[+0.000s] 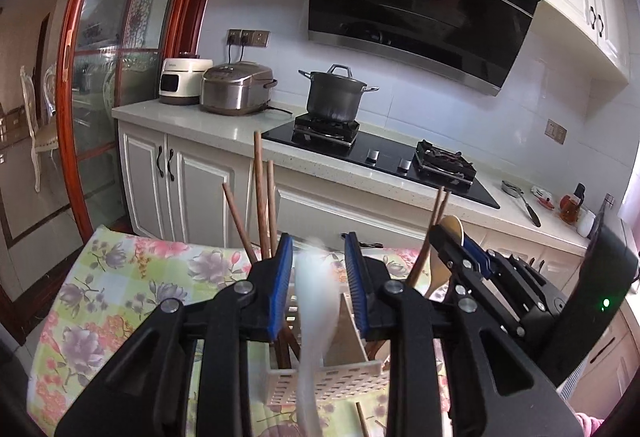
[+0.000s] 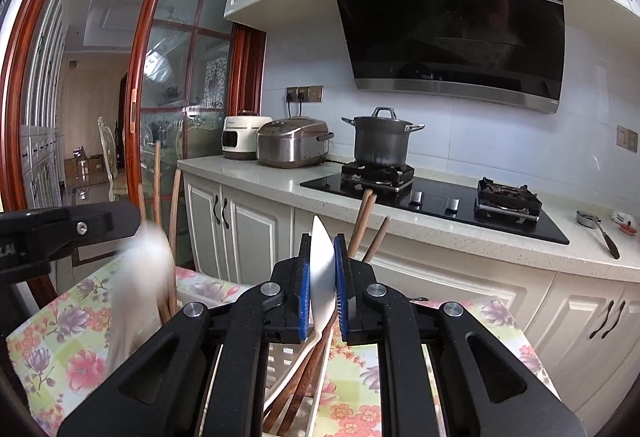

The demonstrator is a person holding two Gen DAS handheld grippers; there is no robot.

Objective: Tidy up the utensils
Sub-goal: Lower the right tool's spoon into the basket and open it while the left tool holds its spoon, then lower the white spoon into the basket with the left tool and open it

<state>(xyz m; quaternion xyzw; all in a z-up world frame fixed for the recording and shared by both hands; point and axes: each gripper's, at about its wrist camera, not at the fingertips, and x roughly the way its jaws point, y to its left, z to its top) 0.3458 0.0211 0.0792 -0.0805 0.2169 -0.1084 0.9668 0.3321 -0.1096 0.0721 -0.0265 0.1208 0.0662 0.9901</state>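
A white slotted utensil holder (image 1: 328,377) stands on the floral tablecloth (image 1: 120,289). Brown chopsticks (image 1: 260,197) stand in its left part, more chopsticks (image 1: 438,205) at the right. My left gripper (image 1: 320,257) is open, and a blurred white spoon (image 1: 316,309) hangs free between its fingers, over the holder. My right gripper (image 2: 322,257) is shut on a pale spoon (image 2: 322,277); in the left wrist view the right gripper (image 1: 460,237) sits right of the holder with the spoon's wooden-coloured bowl (image 1: 452,233) showing. The blurred white spoon (image 2: 140,277) also shows at the left of the right wrist view.
Behind the table runs a white counter (image 1: 192,121) with a rice cooker (image 1: 236,87), a white appliance (image 1: 182,81), a black hob (image 1: 380,153) with a grey pot (image 1: 334,93), and a ladle (image 1: 520,201). A red-framed glass door (image 1: 100,77) stands at left.
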